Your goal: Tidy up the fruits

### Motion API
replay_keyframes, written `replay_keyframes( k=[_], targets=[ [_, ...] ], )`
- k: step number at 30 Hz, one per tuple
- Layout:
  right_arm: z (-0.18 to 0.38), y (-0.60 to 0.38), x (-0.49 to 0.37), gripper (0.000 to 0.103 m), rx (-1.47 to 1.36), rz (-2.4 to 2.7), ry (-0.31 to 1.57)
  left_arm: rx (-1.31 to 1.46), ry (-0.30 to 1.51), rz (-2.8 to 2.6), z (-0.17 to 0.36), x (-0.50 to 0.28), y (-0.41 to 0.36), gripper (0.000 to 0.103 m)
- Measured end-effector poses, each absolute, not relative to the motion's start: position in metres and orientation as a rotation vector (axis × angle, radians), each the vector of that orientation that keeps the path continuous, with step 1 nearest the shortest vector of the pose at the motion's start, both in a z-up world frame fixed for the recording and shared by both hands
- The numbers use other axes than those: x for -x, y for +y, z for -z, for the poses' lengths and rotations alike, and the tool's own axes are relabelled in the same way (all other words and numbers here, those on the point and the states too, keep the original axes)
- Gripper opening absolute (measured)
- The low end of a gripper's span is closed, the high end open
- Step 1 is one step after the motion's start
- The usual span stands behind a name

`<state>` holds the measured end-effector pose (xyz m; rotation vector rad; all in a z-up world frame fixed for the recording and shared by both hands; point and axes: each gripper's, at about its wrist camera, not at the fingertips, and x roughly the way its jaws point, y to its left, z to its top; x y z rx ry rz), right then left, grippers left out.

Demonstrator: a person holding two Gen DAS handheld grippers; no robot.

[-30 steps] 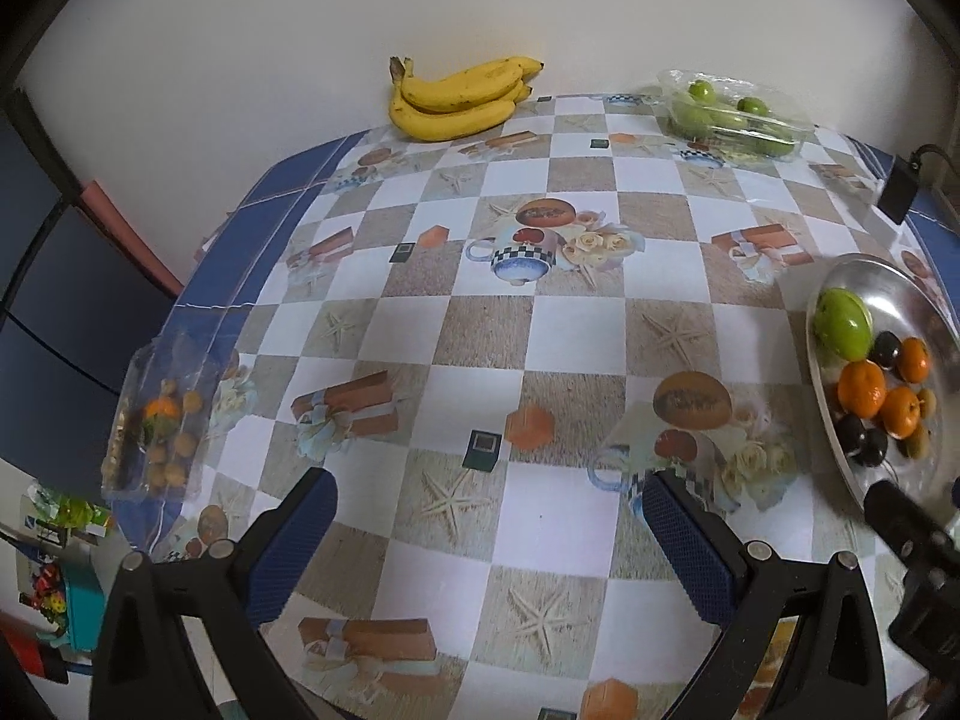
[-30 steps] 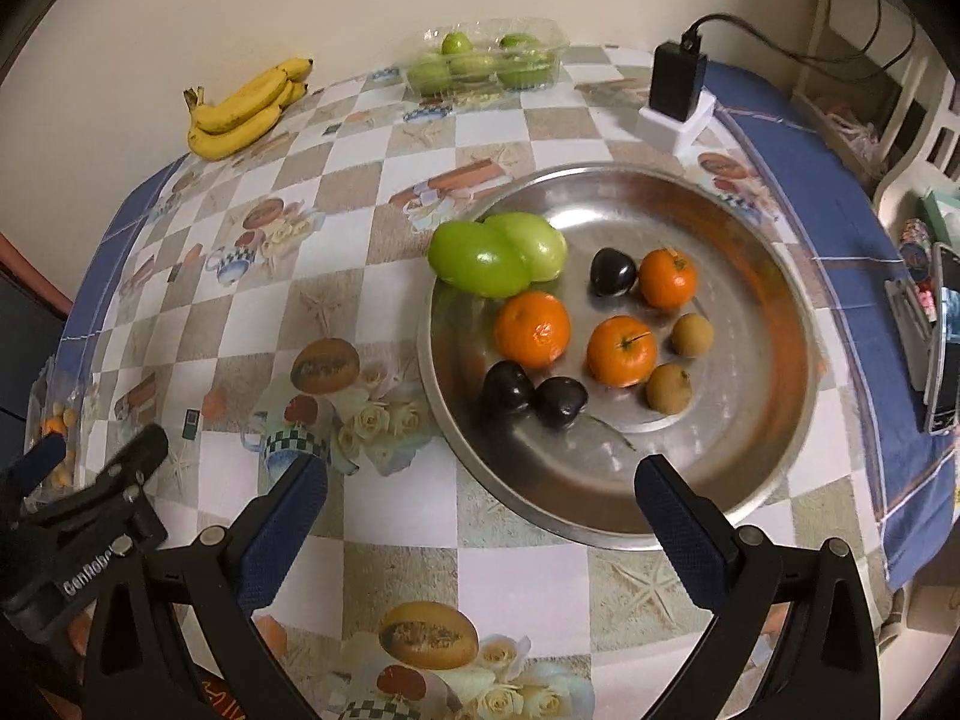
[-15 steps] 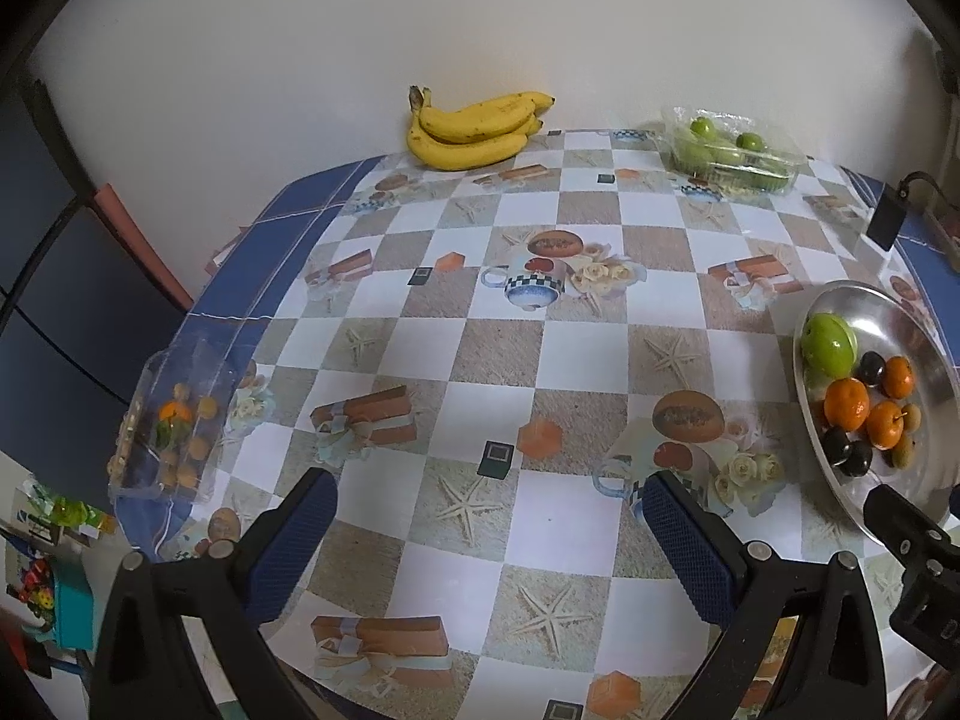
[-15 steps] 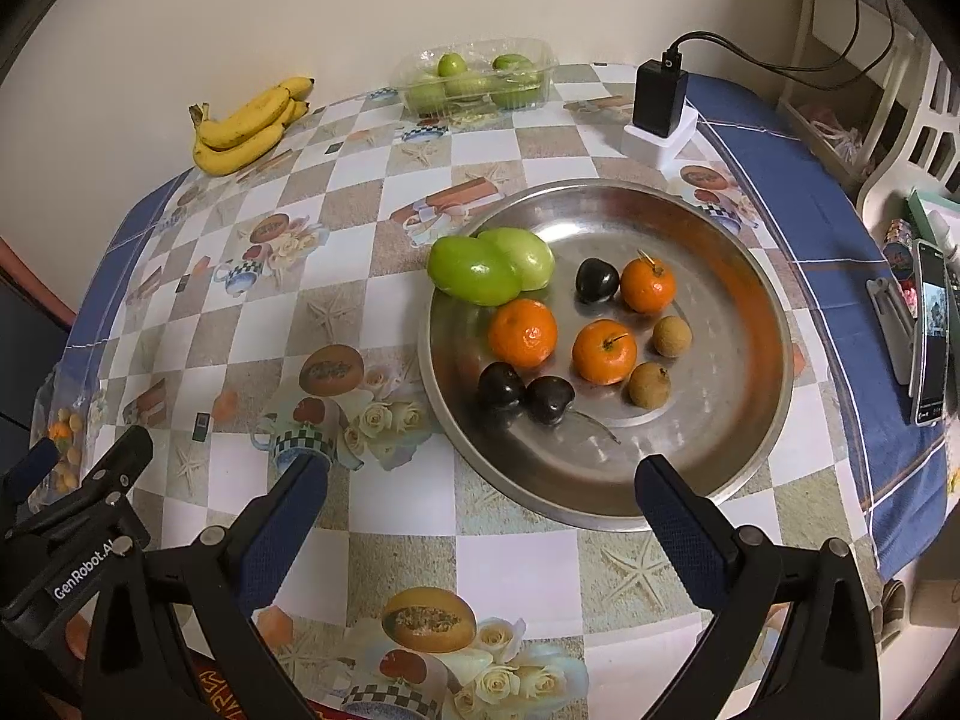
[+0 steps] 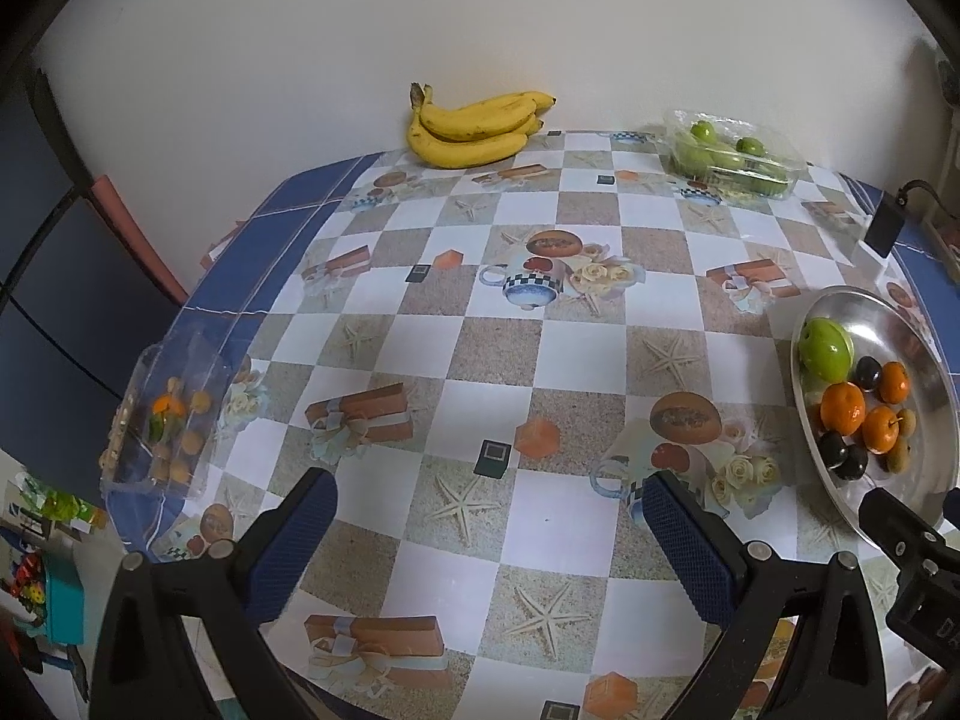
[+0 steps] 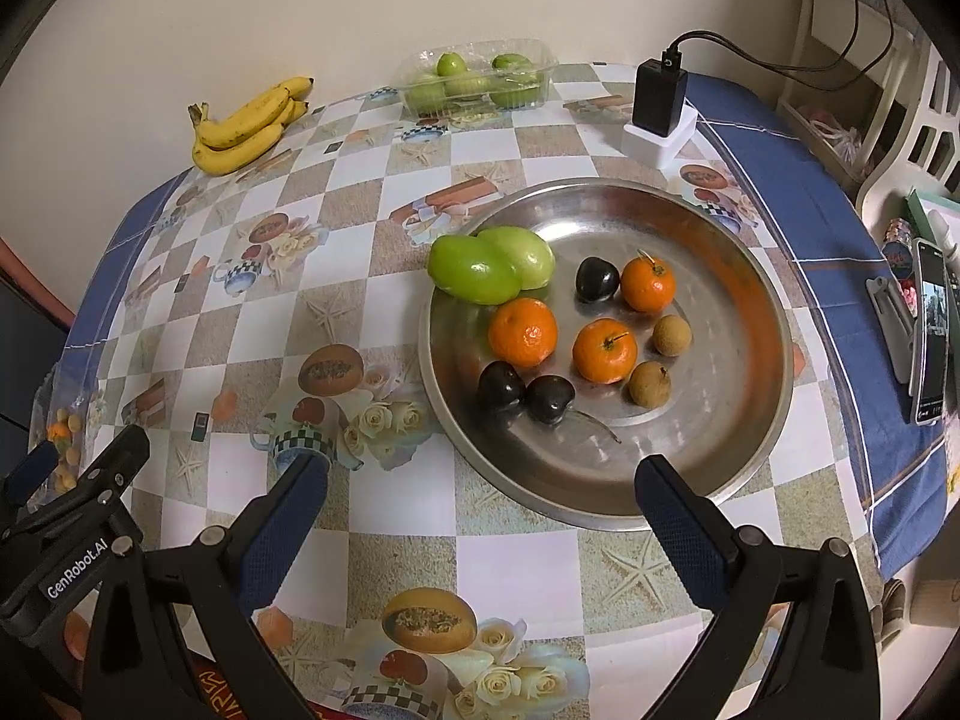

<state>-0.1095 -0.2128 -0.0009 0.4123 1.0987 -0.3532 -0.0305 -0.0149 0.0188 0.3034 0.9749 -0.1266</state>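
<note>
Fruits (image 6: 522, 331) unmoved, both grippers pulled back

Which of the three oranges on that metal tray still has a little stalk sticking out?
The middle orange, beside the two brown fruits: a thin dark stalk lies across its top. The leftmost one shows none.

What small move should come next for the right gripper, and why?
Probably lower the right gripper forward toward the steel tray. It is open and empty above the tray's near rim, and the two dark fruits lie closest. The left gripper is also open, over bare tablecloth.
</note>
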Motion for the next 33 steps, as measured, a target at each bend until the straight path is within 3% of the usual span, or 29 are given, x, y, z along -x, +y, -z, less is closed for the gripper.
replay_keyframes(
  k=[33],
  targets=[
    [0.0048,-0.2105,0.1086,0.102,-0.413,0.356,1.110,-0.327,0.972,0.139,-0.0179,0.0324,-0.0197,0.103]
  ],
)
